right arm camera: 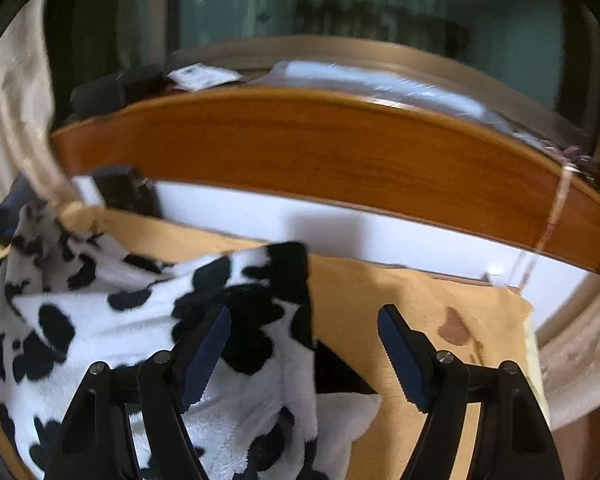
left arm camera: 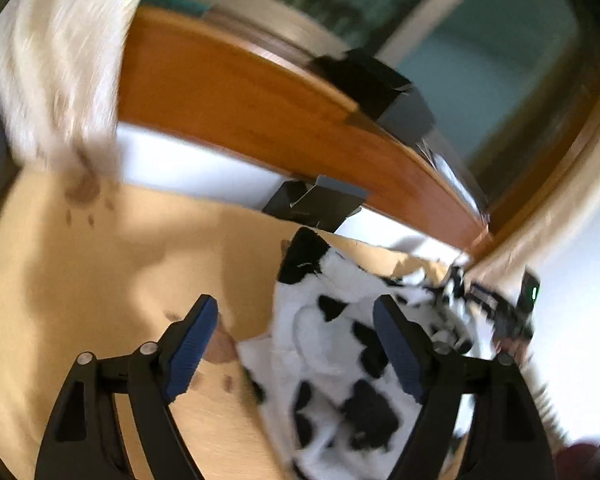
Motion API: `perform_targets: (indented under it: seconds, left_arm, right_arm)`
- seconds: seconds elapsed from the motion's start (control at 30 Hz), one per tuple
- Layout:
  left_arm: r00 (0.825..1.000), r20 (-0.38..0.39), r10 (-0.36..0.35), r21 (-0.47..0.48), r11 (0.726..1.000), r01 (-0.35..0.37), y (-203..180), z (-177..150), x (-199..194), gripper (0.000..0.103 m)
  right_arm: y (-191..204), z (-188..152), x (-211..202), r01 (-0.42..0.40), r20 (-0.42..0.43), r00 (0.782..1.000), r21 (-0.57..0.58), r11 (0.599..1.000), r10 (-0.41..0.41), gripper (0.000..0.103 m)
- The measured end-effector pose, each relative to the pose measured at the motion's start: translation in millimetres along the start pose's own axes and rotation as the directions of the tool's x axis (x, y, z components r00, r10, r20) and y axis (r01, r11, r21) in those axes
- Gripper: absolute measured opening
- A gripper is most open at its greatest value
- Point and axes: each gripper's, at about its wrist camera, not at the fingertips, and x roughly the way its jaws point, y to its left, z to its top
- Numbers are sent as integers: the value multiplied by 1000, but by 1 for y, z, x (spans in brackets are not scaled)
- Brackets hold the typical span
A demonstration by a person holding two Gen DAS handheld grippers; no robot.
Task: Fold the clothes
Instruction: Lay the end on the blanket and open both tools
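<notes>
Cow-print fleece garment [right arm camera: 148,320] lies crumpled on tan sheet [right arm camera: 380,292], in front of the wooden headboard [right arm camera: 340,152]. Left gripper [left arm camera: 296,344] jaws spread wide, holding nothing, above garment's edge. Right gripper [right arm camera: 304,352] likewise wide, empty, over garment's corner.

Both views are smeared by motion blur, so the dark things [right arm camera: 112,92] on the ledge behind the wooden headboard [right arm camera: 340,148] cannot be told. The cow-print garment [left arm camera: 340,360] runs off the bottom edge of the left view, part hidden behind the left gripper's [left arm camera: 296,344] finger [left arm camera: 400,356]. The right gripper [left arm camera: 508,312], far off there, is too blurred to read
</notes>
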Motion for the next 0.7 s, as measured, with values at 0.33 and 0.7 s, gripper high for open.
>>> perform_targets:
  seconds: [0.33,0.7]
  left_arm:
    - [994,-101,42,224,974,-18,-25,14,60,87]
    - [992,-119,-37,8,999,38,-19,22,75,14]
  right_arm:
    - [6,12,42,-164,-100,982,-52,985,159,78]
    - [-12,10,32,-205,-29,977,147,968,211,13]
